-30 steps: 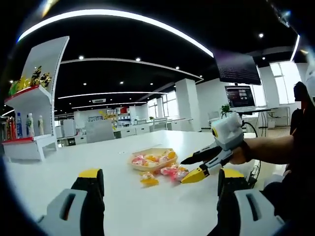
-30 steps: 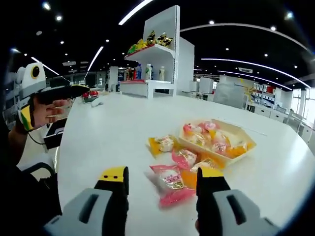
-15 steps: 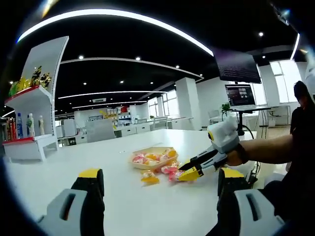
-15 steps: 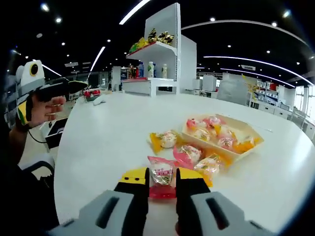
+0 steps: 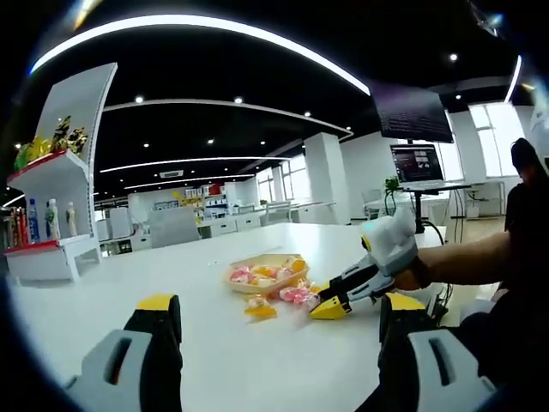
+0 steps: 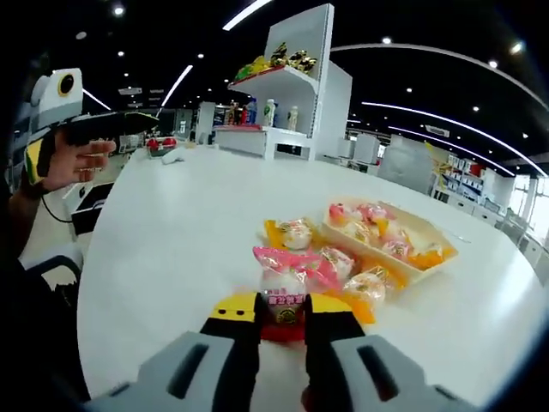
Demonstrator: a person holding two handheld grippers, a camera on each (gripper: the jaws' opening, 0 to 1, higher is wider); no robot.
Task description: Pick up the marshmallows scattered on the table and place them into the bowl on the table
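My right gripper [image 6: 281, 311] is shut on a pink marshmallow packet [image 6: 281, 279], held just in front of the bowl. The shallow beige bowl [image 6: 437, 245] holds several pink and yellow packets. Beside it on the white table lie an orange packet [image 6: 290, 233], another pink packet [image 6: 333, 260] and a yellow packet [image 6: 364, 287]. In the left gripper view the bowl [image 5: 276, 258] sits mid-table, a yellow packet [image 5: 257, 308] lies in front of it, and the right gripper [image 5: 328, 308] reaches in from the right, low over the table. My left gripper [image 5: 279, 318] stands open, well back from the packets.
A white shelf unit [image 6: 287, 94] with bottles and snacks stands beyond the table. A hand holds the left gripper [image 6: 103, 129] off the table's far left edge. A monitor [image 5: 416, 163] and a person [image 5: 525, 184] are at the right.
The right gripper closed on the pink packet and has raised it slightly, tilting it toward the bowl. The left gripper has stayed still and open.
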